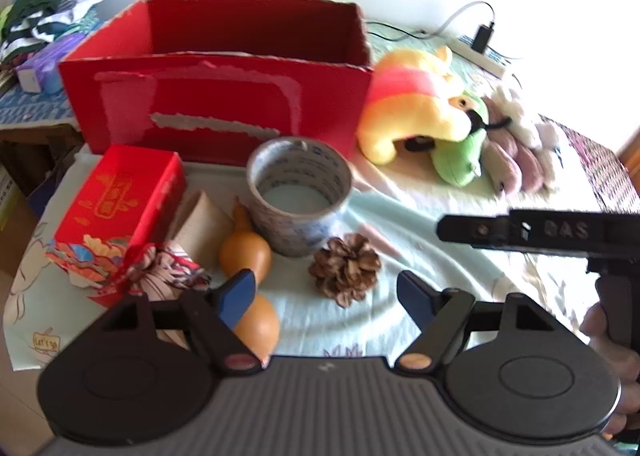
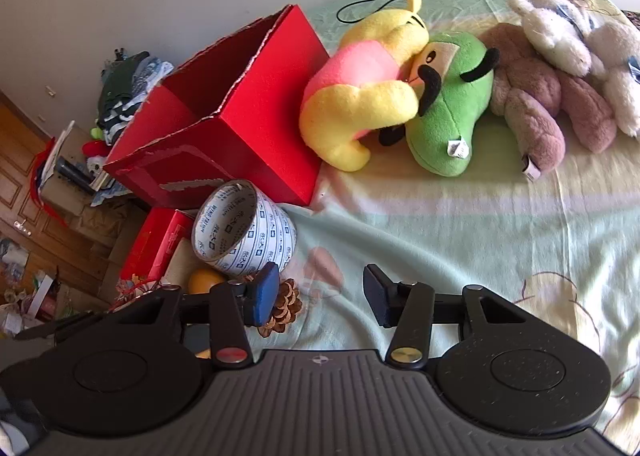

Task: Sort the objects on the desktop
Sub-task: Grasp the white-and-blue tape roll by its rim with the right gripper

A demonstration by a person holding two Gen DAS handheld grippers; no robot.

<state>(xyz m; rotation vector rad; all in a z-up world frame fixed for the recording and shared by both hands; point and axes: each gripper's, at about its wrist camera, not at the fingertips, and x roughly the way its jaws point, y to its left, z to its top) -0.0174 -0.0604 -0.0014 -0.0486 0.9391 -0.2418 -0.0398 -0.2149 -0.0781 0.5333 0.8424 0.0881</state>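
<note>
Both the left gripper (image 1: 326, 294) and the right gripper (image 2: 318, 294) hang empty with fingers wide. Risk, I judge — the brown pine cone (image 1: 345, 269), orange-brown gourd (image 1: 245, 256) and printed packing-tape roll (image 1: 298, 198) crowd together, so closing on one may knock another.

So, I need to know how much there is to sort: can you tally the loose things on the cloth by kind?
Plush toys: 4 (yellow, green, mauve, white)
Red boxes: 2 (large, small)
Tape roll: 1
Gourd: 1
Pine cone: 1
Total: 9
</note>
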